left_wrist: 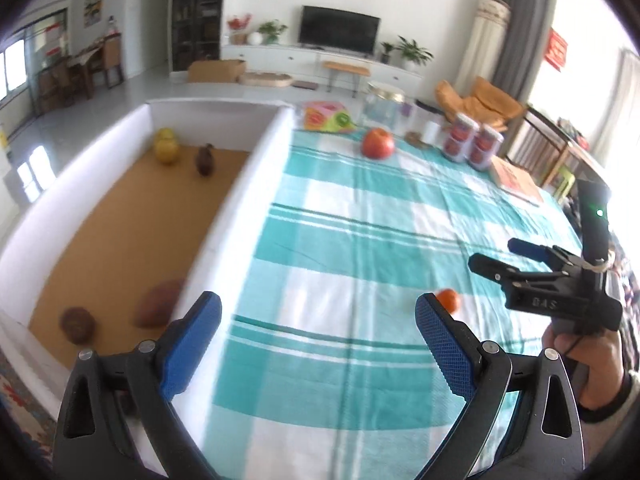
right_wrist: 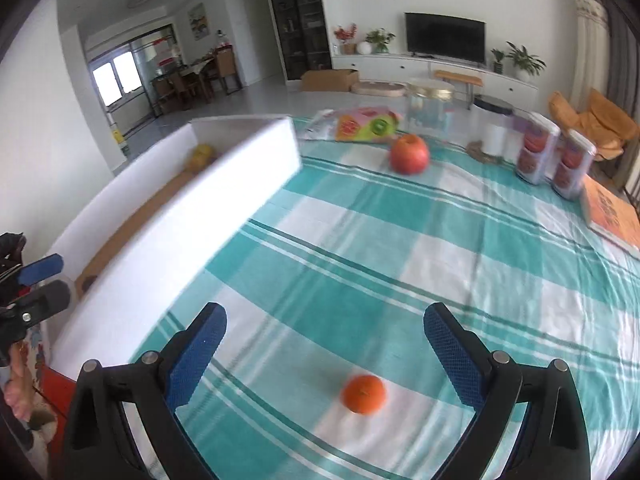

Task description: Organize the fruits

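Note:
A small orange [right_wrist: 363, 394] lies on the teal checked cloth between the open fingers of my right gripper [right_wrist: 325, 330], which is empty; the orange also shows in the left wrist view [left_wrist: 449, 299]. A red apple [right_wrist: 409, 154] [left_wrist: 378, 143] rests far back on the cloth. A white-walled box [left_wrist: 240, 184] [right_wrist: 224, 188] on the left holds yellow fruits [left_wrist: 166, 146], a dark fruit [left_wrist: 205, 160] and two brown fruits [left_wrist: 158, 308]. My left gripper [left_wrist: 318, 308] is open and empty, near the box's right wall. The right gripper shows in the left wrist view [left_wrist: 504, 258].
At the cloth's far edge stand two clear jars with red contents [right_wrist: 554, 160], a white cup [right_wrist: 494, 138], a clear lidded container [right_wrist: 430, 110] and a colourful packet [right_wrist: 360, 124]. An orange book [right_wrist: 612, 212] lies at the right.

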Motion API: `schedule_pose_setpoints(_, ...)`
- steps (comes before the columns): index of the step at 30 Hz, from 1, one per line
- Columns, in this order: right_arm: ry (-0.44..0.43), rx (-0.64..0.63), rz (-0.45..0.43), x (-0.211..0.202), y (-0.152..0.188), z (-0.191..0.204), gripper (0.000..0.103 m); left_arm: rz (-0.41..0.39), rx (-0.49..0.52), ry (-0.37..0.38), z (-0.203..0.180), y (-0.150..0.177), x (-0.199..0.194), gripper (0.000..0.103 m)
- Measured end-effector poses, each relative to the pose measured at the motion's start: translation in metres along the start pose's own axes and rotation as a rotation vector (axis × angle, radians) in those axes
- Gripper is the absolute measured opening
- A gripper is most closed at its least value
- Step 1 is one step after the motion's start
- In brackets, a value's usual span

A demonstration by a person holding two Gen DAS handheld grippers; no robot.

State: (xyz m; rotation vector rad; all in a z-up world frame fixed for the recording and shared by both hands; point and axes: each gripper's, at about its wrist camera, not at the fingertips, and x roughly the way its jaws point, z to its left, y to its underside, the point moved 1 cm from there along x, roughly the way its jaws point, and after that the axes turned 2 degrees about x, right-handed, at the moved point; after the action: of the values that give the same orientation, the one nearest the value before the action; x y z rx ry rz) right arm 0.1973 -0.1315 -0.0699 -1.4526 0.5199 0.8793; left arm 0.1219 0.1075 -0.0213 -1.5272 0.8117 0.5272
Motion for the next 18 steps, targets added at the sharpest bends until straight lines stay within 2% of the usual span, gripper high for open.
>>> schedule_pose_setpoints(3, 0.161, 0.074, 0.041, 0.000, 0.047, -0.076, 0.099, 0.084, 0.063, 0.027, -0.035, 0.019, 0.046, 0.098)
schedule_pose_setpoints(7, 0.245, 0.144, 0.063, -0.005, 0.094, -0.131, 0.099, 0.100, 0.114, -0.038, -0.057, 0.043, 0.086, 0.098)
schedule_pose_setpoints(11, 0.243, 0.194, 0.038, -0.011, 0.114, -0.147, 0.100, 0.102, 0.125, -0.098, -0.054, 0.050, 0.109, 0.099)
schedule_pose_setpoints(18, 0.255, 0.190, 0.049, -0.007, 0.111, -0.140, 0.103, 0.089, 0.113, -0.107, -0.052, 0.052, 0.115, 0.103)
